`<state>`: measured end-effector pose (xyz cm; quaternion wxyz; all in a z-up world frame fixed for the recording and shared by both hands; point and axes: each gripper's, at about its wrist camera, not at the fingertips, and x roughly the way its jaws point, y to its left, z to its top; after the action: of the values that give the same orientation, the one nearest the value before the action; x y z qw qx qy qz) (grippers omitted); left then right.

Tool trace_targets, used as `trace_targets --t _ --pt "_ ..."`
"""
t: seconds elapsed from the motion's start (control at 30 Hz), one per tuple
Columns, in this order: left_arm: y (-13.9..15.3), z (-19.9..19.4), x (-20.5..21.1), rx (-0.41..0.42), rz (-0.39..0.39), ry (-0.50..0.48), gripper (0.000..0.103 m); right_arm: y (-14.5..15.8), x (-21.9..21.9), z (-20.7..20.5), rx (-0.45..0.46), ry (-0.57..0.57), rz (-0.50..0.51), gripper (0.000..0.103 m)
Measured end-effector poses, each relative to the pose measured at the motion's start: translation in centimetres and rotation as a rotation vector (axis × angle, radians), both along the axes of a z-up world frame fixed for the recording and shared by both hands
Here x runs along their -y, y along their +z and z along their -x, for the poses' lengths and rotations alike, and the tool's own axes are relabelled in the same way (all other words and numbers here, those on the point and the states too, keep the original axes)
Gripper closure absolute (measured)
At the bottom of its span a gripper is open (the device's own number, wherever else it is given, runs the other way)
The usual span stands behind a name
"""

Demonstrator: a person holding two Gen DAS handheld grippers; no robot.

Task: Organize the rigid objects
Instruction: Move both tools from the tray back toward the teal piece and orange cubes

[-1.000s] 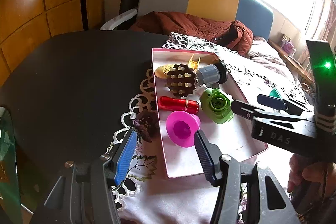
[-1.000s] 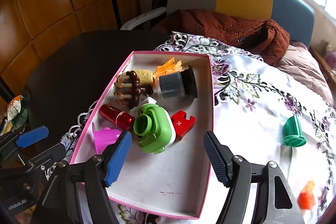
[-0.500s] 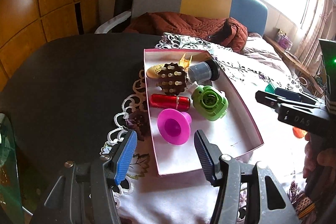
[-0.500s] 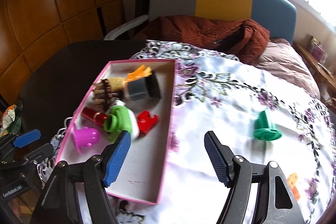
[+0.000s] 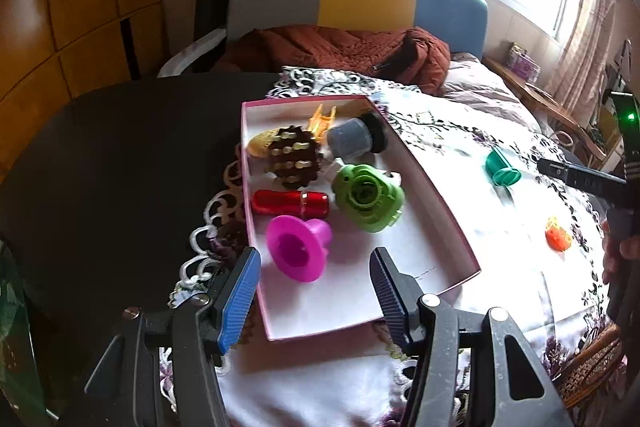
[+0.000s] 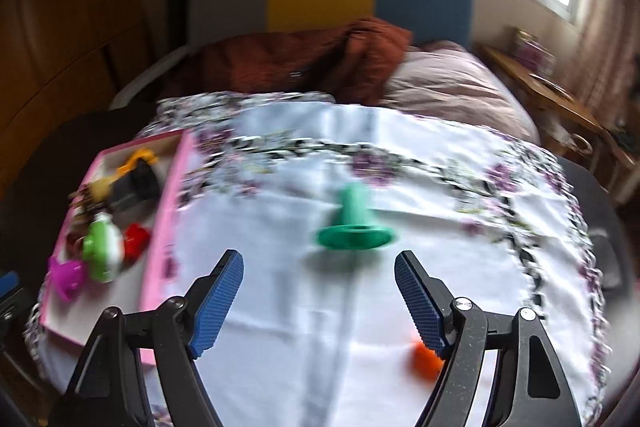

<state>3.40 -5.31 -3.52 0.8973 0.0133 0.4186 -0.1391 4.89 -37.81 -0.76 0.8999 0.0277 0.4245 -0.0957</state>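
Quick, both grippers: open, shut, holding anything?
Left gripper: open, empty, above the pink box.
Right gripper: open, empty, facing the green funnel.

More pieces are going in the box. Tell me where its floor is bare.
Bare: the pink box's near end, below the magenta funnel, and the strip right of the green piece. Crowded: the far end around the brown spiky piece.

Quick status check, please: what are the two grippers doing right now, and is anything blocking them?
Both hand-held grippers open, empty. Right one lined up on the green funnel on the tablecloth. Left one over the pink box. Nothing between.
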Motion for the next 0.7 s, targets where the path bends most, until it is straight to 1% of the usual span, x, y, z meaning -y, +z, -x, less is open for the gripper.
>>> trace_targets --t 0.13,0.23,0.3,0.33,0.43,0.57,0.7 --pt "0.1 -0.3 1.2 -0.019 0.013 -0.036 0.045 -0.2 4.9 0.4 0.002 -0.124 0.009 0.021" --pt "0.3 -0.4 2.4 -0.023 0.012 -0.069 0.045 -1.0 8.8 1.2 0.008 -0.252 -0.004 0.021" --pt "0.5 -0.5 3.6 -0.024 0.008 -0.102 0.045 -1.5 10.9 2.0 0.018 -0.355 -0.043 0.021" --pt "0.6 -0.6 4.1 -0.023 0.006 -0.115 0.046 -1.7 12.2 2.4 0.014 -0.418 -0.078 0.021" --pt "0.7 -0.8 6.2 -0.025 0.004 -0.166 0.046 -1.3 14.3 3.8 0.075 -0.52 -0.148 0.021" --pt "0.8 -1.0 10.0 -0.033 -0.003 -0.256 0.045 -1.8 16.0 4.7 0.077 -0.59 -0.239 0.021" --pt "0.6 -1.7 13.6 -0.079 0.019 -0.324 0.045 -2.2 16.4 5.0 0.071 -0.61 -0.279 0.02"
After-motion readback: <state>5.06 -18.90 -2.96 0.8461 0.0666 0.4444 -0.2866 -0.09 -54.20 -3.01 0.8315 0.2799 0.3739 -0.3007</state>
